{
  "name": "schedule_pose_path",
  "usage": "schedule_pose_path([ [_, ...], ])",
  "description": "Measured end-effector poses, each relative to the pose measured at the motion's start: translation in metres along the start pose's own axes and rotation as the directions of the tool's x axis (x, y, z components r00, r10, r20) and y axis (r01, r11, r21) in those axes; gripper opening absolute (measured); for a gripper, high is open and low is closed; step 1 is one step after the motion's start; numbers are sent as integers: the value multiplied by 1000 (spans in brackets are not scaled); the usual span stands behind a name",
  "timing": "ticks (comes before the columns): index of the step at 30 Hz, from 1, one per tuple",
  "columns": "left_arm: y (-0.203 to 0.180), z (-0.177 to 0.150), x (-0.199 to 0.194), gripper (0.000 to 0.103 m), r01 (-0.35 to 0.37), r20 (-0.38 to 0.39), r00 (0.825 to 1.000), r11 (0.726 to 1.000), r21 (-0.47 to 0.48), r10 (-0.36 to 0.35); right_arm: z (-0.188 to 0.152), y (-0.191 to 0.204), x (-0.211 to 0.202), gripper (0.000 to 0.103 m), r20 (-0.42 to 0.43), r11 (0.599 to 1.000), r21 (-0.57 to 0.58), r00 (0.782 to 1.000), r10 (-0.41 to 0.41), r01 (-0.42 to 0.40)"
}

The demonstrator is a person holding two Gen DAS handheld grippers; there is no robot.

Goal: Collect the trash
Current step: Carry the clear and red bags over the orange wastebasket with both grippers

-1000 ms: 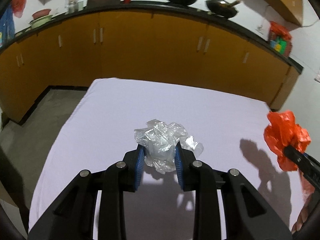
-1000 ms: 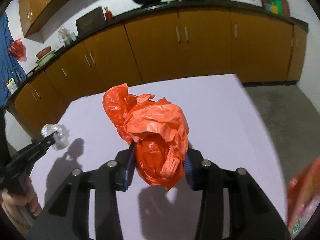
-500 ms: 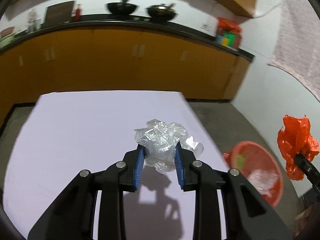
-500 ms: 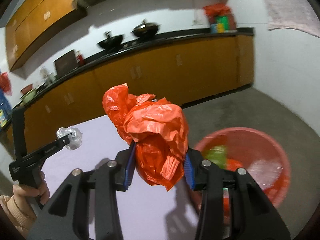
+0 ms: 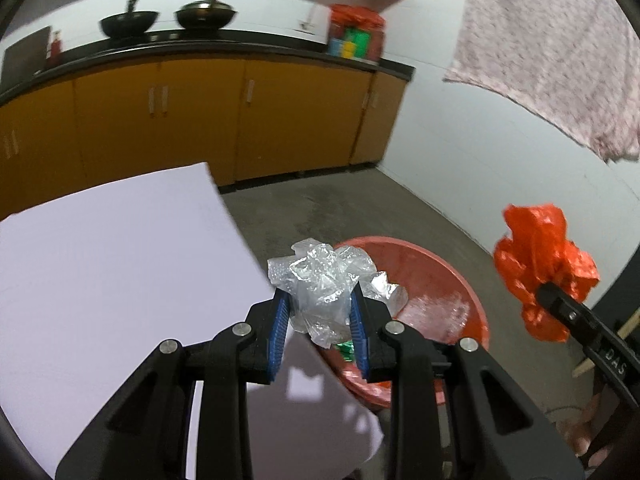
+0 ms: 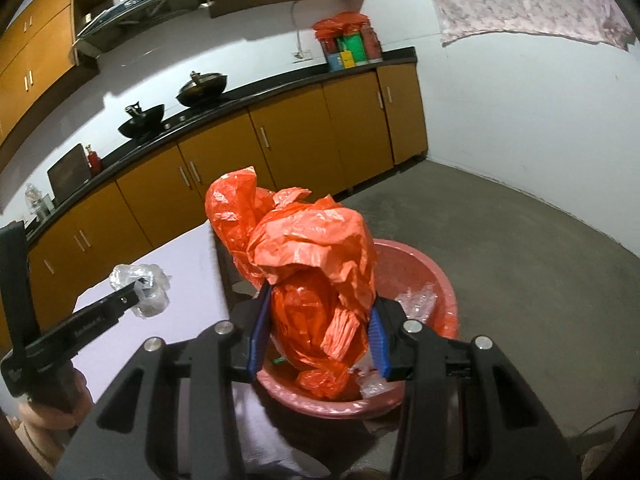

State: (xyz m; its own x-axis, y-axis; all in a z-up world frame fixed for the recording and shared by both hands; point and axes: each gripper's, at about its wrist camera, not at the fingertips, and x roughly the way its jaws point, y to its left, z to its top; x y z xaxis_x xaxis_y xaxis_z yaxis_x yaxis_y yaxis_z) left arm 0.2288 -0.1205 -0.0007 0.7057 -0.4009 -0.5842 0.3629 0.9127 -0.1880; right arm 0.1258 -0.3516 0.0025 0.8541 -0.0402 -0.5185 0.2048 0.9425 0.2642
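My left gripper [image 5: 318, 330] is shut on a crumpled clear plastic wrap [image 5: 320, 280], held over the table's right edge near the red basin [image 5: 448, 280]. The same wrap [image 6: 146, 286] shows at the left of the right wrist view, in the tip of the left gripper [image 6: 134, 294]. My right gripper [image 6: 318, 340] is shut on a crumpled orange plastic bag [image 6: 308, 256], held above the red basin [image 6: 432, 276] on the floor. That bag [image 5: 540, 268] appears at the right of the left wrist view. The basin holds some clear plastic and a green scrap.
A table with a pale lilac cover [image 5: 100, 264] fills the left. Orange cabinets [image 5: 280, 120] with a black counter, two woks [image 5: 204, 14] and a bagged stack of boxes [image 5: 354, 36] line the back wall. A patterned cloth [image 5: 560, 52] hangs at upper right. Grey concrete floor [image 6: 520, 260] surrounds the basin.
Both grippers have swung right, off the table toward the red basin, each keeping its hold. The basin has come into view and now sits just beyond both grippers.
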Motion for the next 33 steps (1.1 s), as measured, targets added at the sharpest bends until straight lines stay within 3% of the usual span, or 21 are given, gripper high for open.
schedule_pose_path([
  [16, -47, -21, 19, 28, 56, -50, 997, 993, 101, -51, 3, -21, 20, 41, -3, 999, 52, 1000, -10, 10],
  [33, -61, -27, 46, 28, 78, -116, 991, 988, 130, -62, 2, -23, 39, 41, -12, 997, 77, 1000, -14, 15],
])
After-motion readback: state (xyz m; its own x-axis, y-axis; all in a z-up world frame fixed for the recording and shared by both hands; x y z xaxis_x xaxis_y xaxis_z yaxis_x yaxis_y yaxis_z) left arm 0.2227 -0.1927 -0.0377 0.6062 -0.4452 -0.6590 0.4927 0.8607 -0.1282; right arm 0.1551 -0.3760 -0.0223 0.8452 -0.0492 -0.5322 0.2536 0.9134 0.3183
